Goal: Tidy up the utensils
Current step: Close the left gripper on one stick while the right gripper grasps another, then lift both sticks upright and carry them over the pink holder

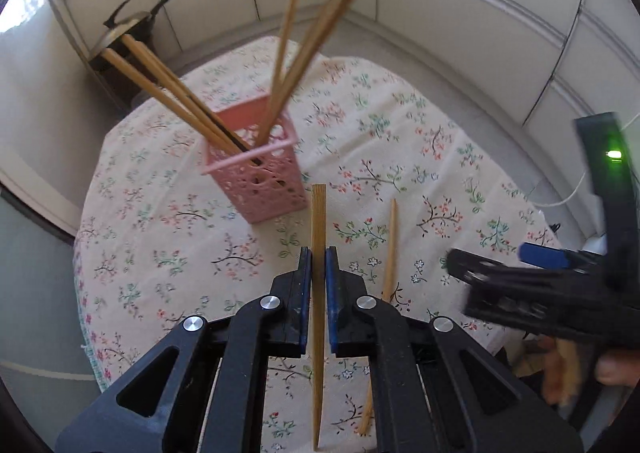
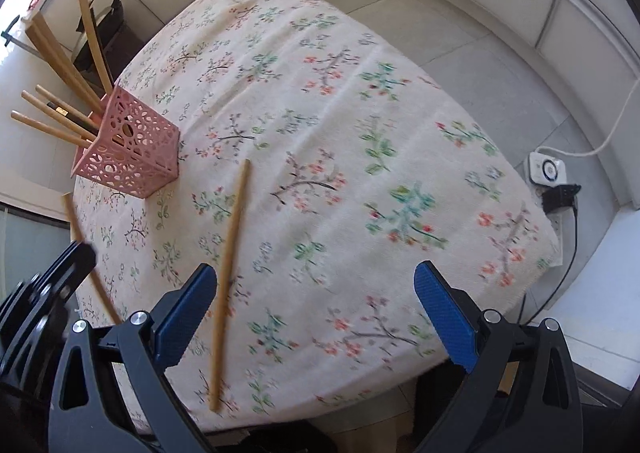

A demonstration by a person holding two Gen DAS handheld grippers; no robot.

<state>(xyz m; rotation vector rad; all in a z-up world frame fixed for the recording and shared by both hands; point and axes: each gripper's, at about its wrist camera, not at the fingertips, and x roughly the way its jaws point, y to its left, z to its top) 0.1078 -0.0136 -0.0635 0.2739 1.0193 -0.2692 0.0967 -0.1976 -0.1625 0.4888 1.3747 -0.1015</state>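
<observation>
A pink perforated holder (image 1: 258,169) stands on the floral tablecloth with several wooden chopsticks leaning out of it; it also shows in the right wrist view (image 2: 128,149). My left gripper (image 1: 319,257) is shut on a wooden chopstick (image 1: 318,213), held above the table just short of the holder. A loose chopstick (image 1: 390,249) lies on the cloth to its right, and shows in the right wrist view (image 2: 232,273). My right gripper (image 2: 316,313) is open and empty, low over the near edge, with the loose chopstick by its left finger.
The round table with the floral cloth (image 2: 360,133) fills both views, its edges dropping to a tiled floor. A dark stool with a pan (image 1: 128,33) stands behind the holder. A power strip and cables (image 2: 552,181) lie on the floor at right.
</observation>
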